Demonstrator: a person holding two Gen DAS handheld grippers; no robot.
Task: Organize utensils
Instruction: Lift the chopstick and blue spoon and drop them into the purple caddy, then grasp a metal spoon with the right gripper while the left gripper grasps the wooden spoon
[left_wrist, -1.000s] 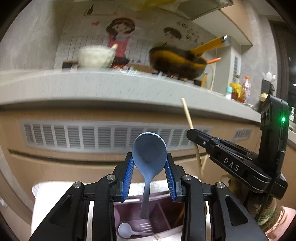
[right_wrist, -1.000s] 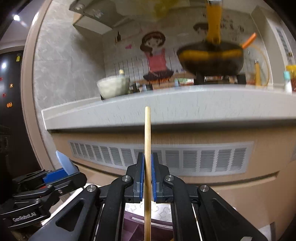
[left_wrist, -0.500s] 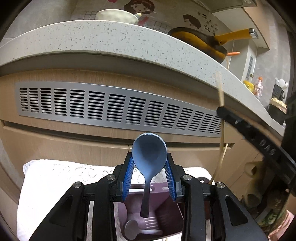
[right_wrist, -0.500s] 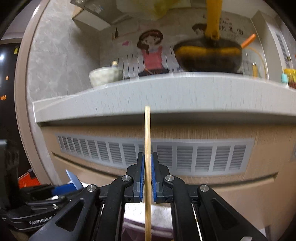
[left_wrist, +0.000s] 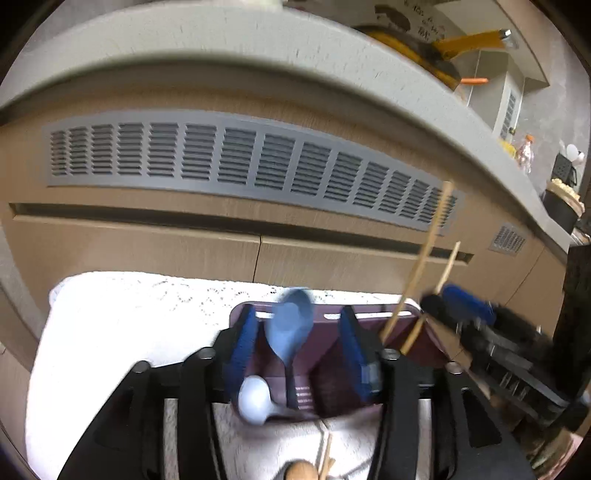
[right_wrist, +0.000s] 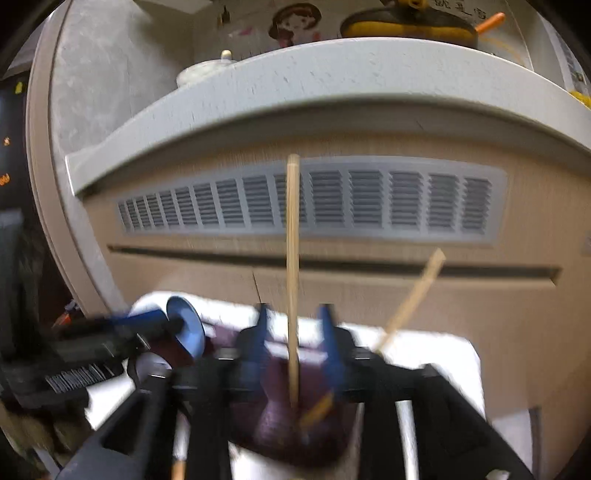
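My left gripper (left_wrist: 299, 343) hangs over the purple utensil holder (left_wrist: 332, 315), and its jaws are opening. The blue spoon (left_wrist: 291, 325) stands between the blue pads (left_wrist: 243, 343), clear of both. It leans left, with its handle down in a compartment beside a white spoon (left_wrist: 255, 402). My right gripper (right_wrist: 295, 332) is also over the holder (right_wrist: 295, 424) and its jaws are opening. A wooden chopstick (right_wrist: 293, 258) stands upright between the pads without touching them. A second chopstick (right_wrist: 413, 299) leans to the right in the same compartment.
The holder sits on a white cloth (left_wrist: 110, 332) in front of a wooden cabinet with a grey vent grille (left_wrist: 240, 158). A grey counter edge (left_wrist: 258, 44) overhangs above. A wooden utensil end (left_wrist: 299, 472) lies near the bottom edge.
Both grippers have sunk toward the purple holder. Both pairs of jaws have spread, letting go of the blue spoon and the chopstick. The spoon now tilts left inside the holder.
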